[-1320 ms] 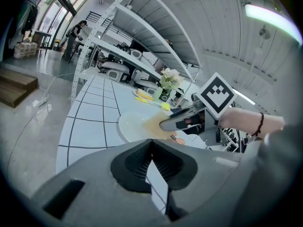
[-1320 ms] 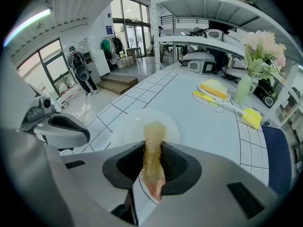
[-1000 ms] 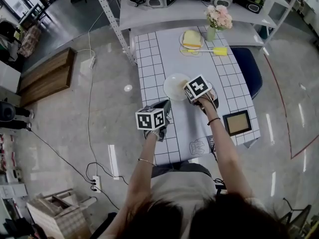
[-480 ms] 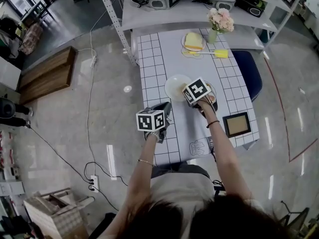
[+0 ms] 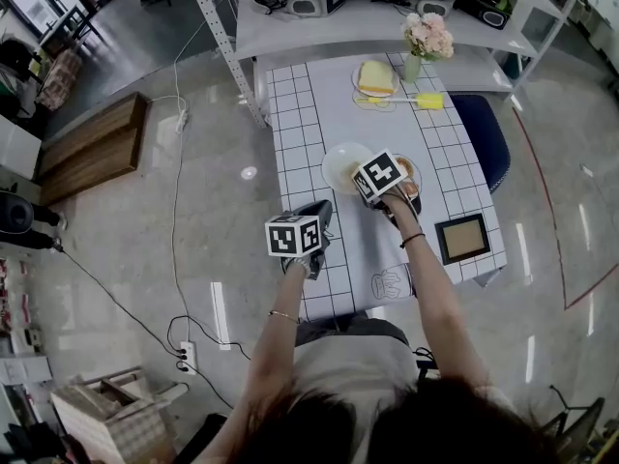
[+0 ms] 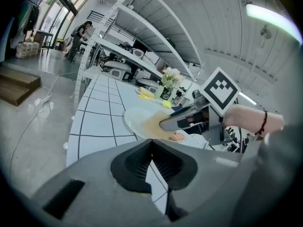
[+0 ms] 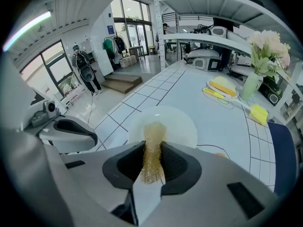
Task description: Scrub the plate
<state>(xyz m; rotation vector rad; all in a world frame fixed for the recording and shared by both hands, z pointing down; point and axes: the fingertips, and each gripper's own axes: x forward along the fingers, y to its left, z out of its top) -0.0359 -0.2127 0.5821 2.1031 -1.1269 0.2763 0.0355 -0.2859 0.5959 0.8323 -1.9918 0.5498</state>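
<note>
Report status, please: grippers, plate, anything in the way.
Right gripper shut on scrubber, scrubber over plate. Left gripper shut, empty, off the plate. Nothing in the way.

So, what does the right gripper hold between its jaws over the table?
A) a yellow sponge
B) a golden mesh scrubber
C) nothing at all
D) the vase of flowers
B: in the right gripper view, the jaws of the right gripper are closed on a golden mesh scrubber, whose free end reaches out over the white plate.
</note>
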